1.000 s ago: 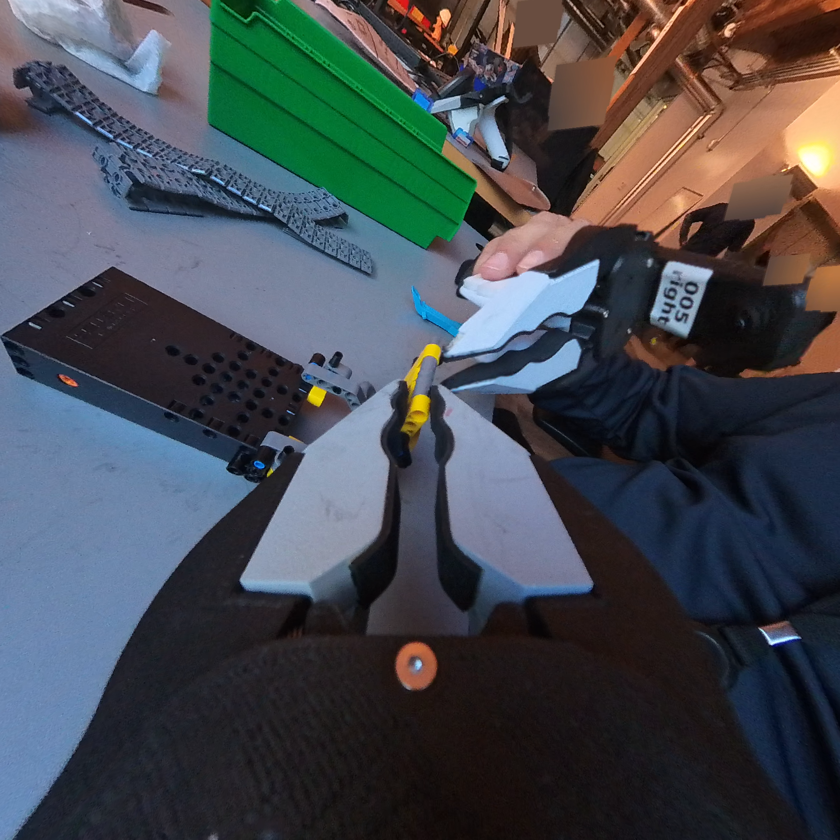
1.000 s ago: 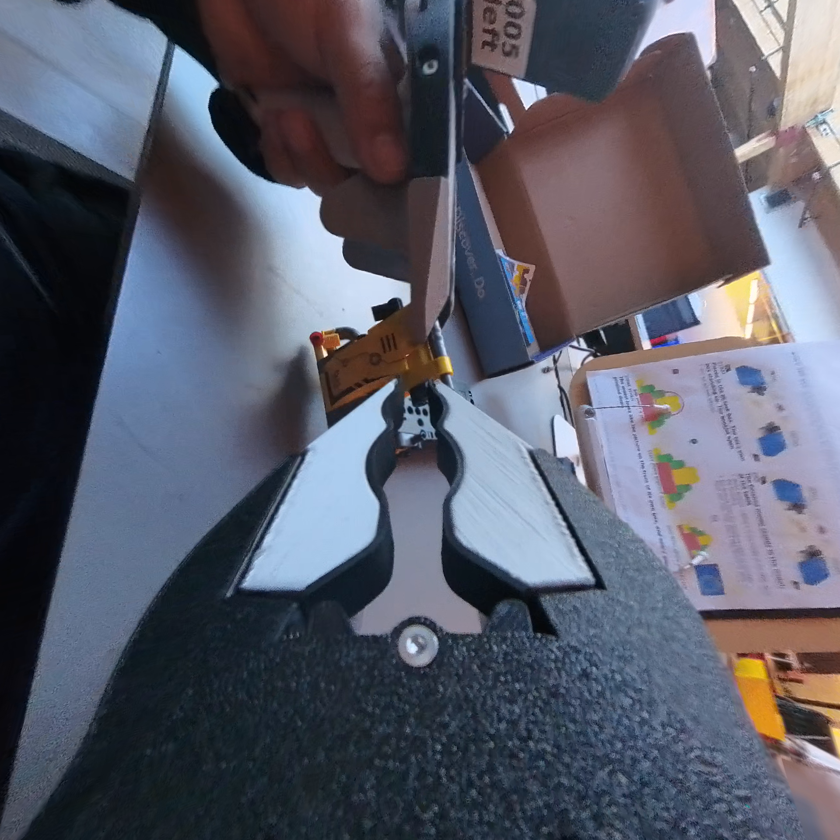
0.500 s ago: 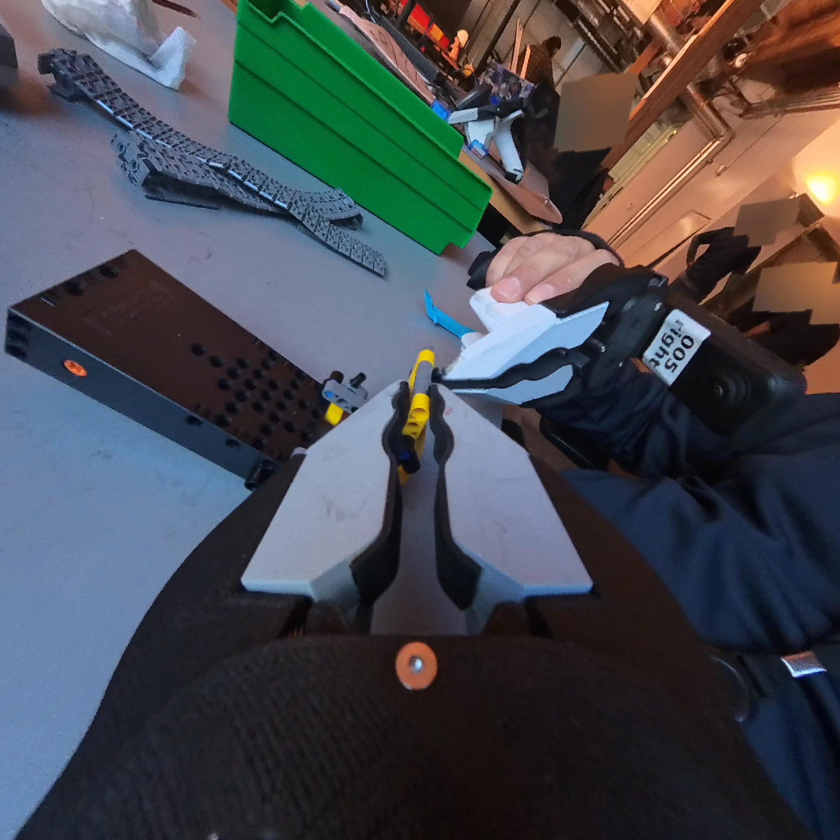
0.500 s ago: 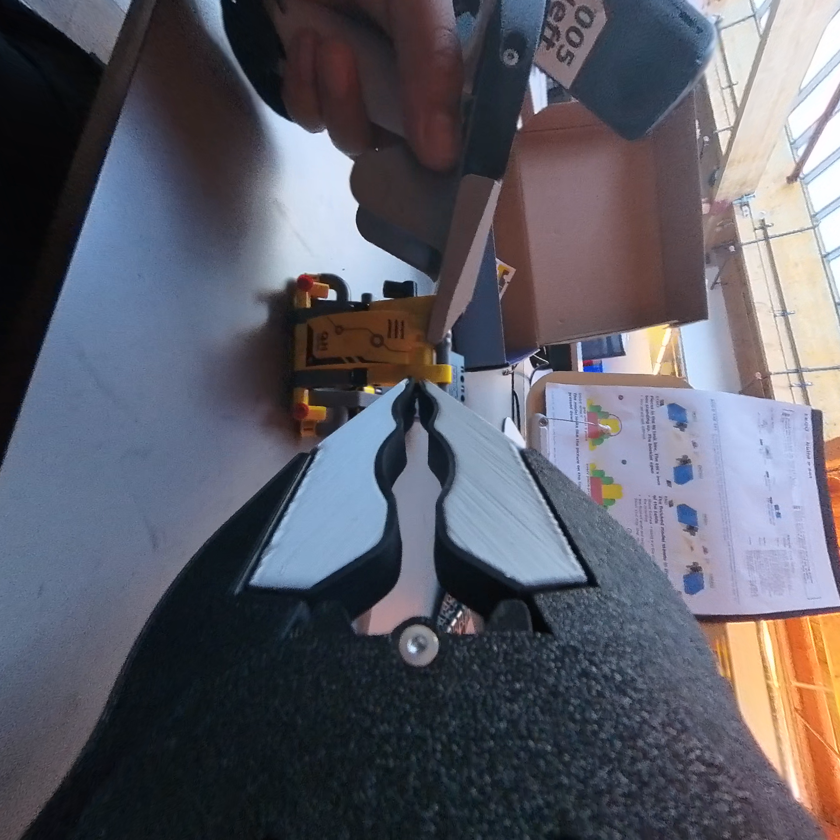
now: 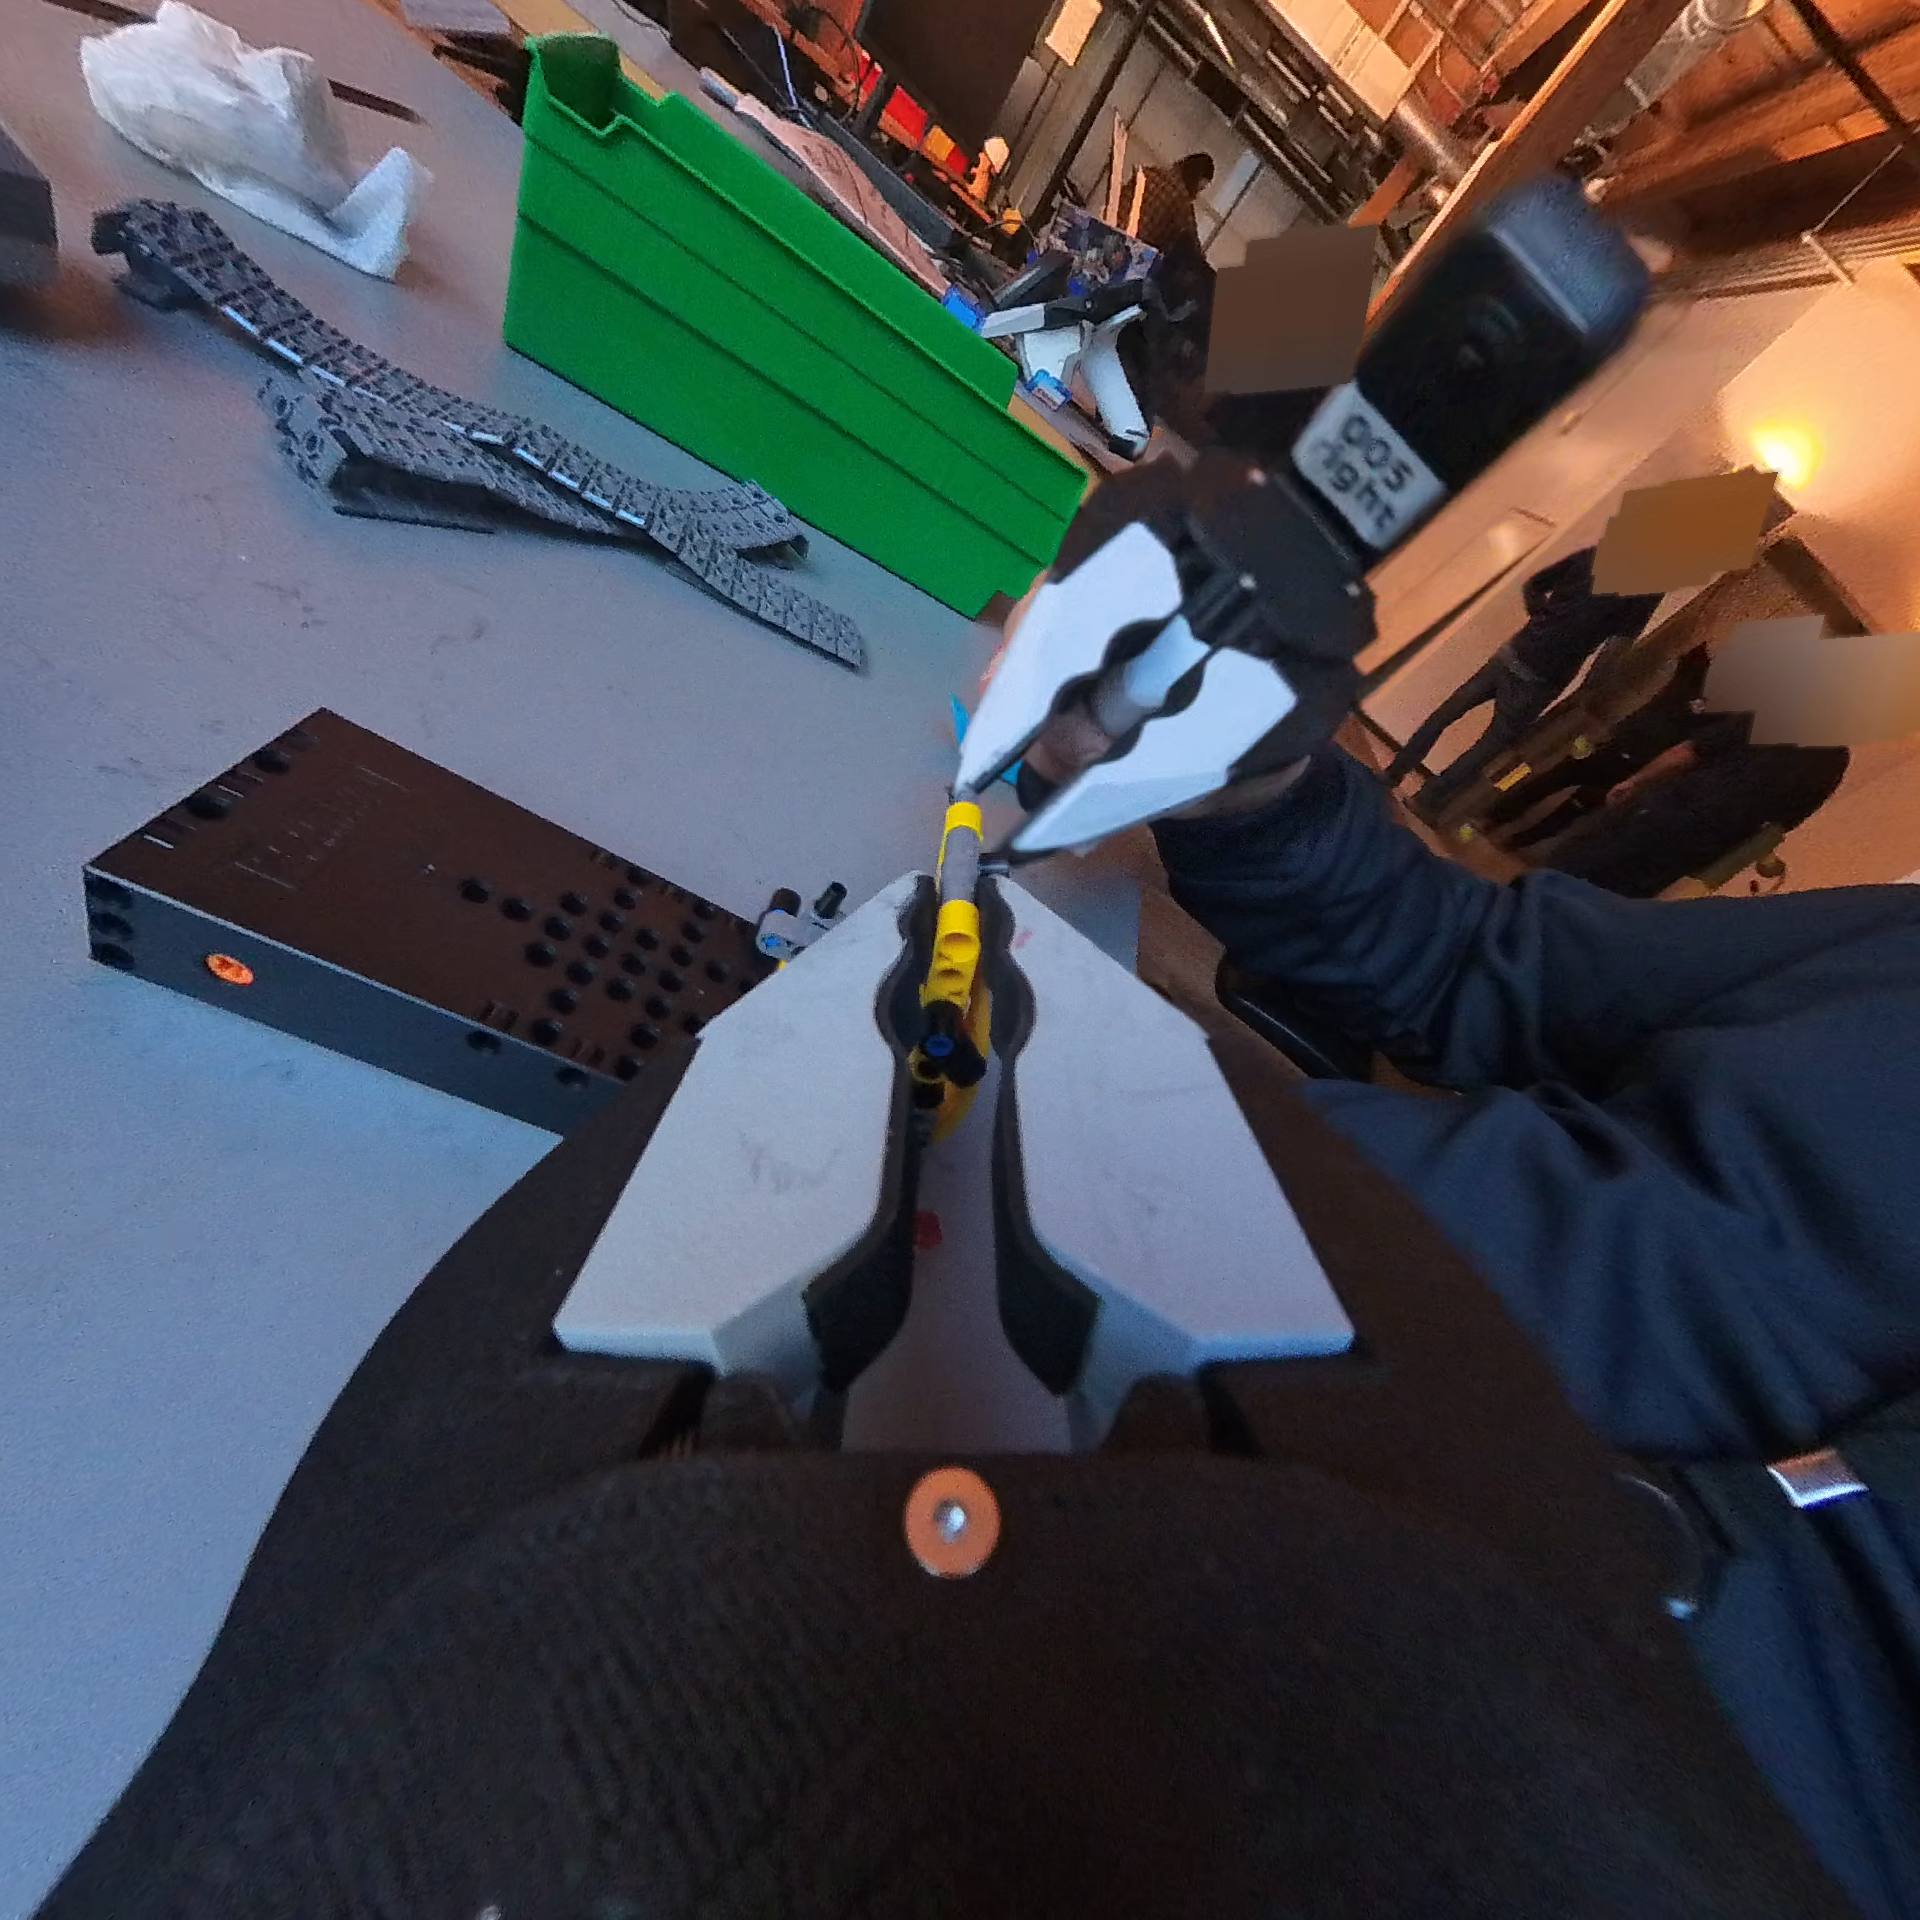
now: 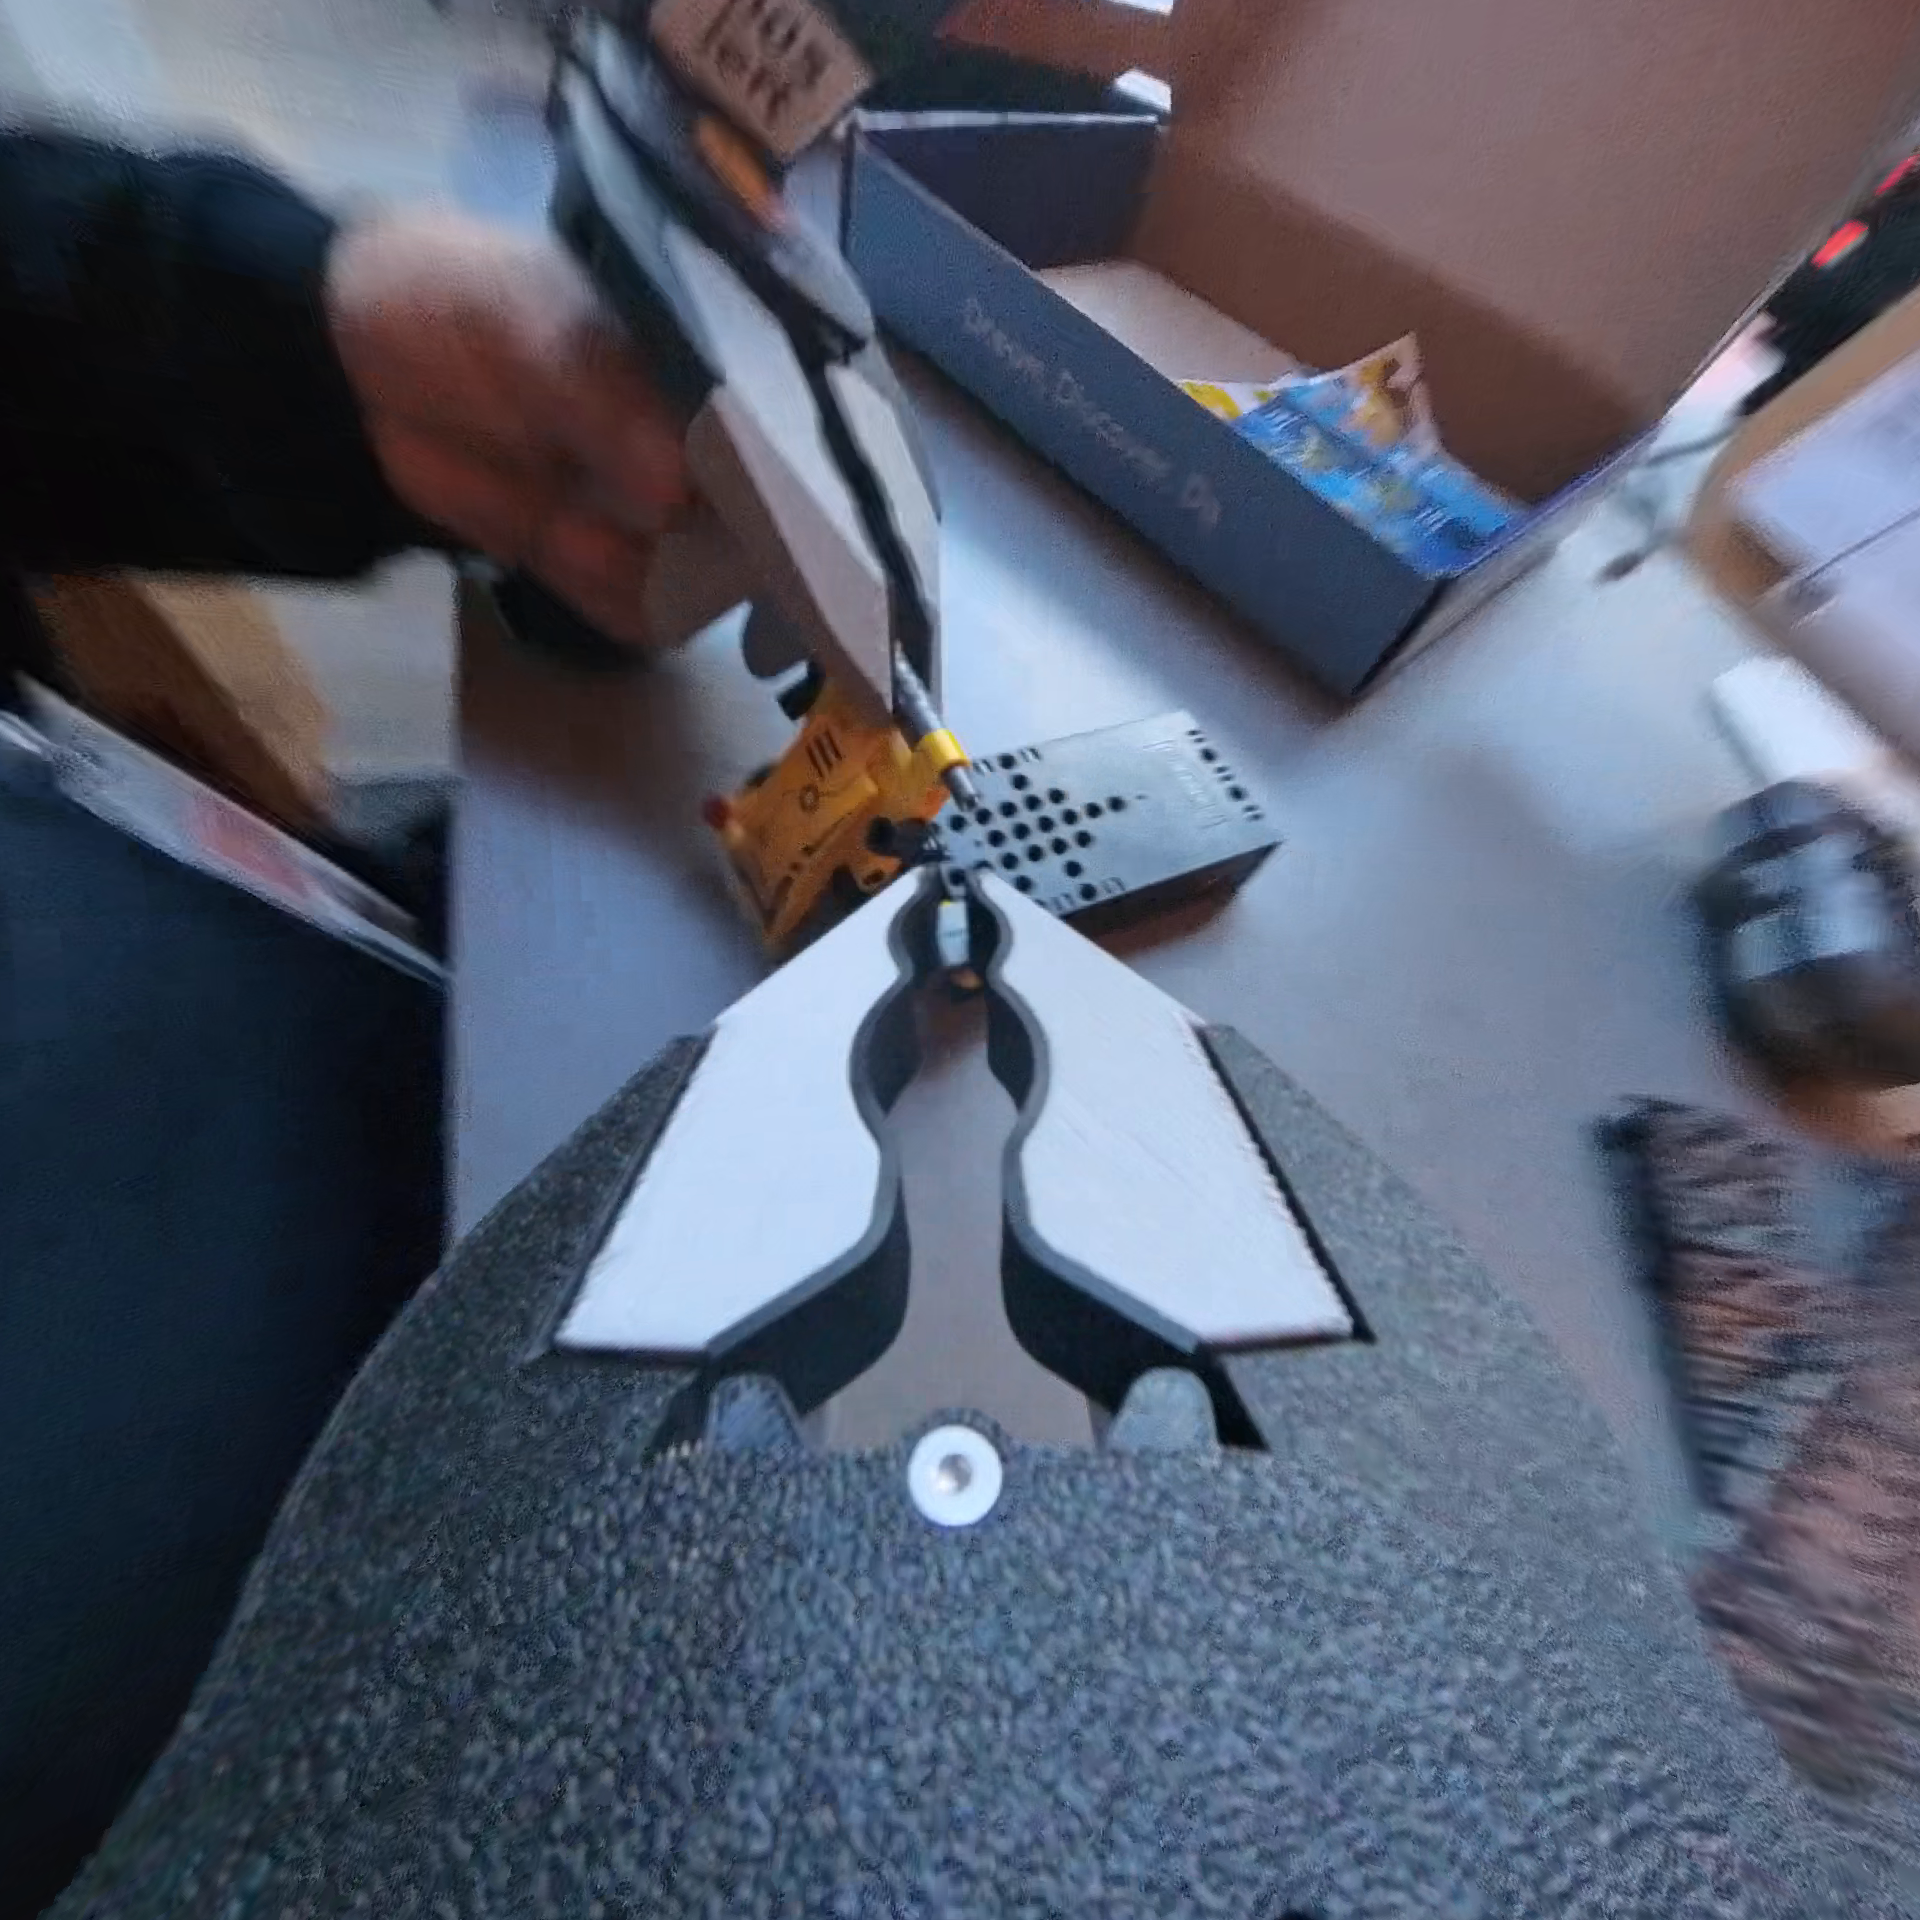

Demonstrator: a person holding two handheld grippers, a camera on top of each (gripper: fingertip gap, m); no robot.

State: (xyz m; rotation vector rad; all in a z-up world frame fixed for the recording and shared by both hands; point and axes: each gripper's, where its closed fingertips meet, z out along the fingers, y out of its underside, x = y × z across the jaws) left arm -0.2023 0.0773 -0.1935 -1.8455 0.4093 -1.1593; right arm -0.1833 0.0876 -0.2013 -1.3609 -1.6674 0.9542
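Left gripper [image 5: 951,909] is clamped on the yellow-and-grey axle piece [image 5: 954,935], held above the grey table [image 5: 312,1299]. Right gripper [image 5: 987,821] pinches the axle's far tip. A black perforated block [image 5: 416,894] lies to the left.

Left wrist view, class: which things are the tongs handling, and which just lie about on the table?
Handled: left tongs, shut on yellow-and-grey axle piece; right tongs, tips at its far end.
Lying about: black perforated block; green bin; grey track links; white crumpled wrap.
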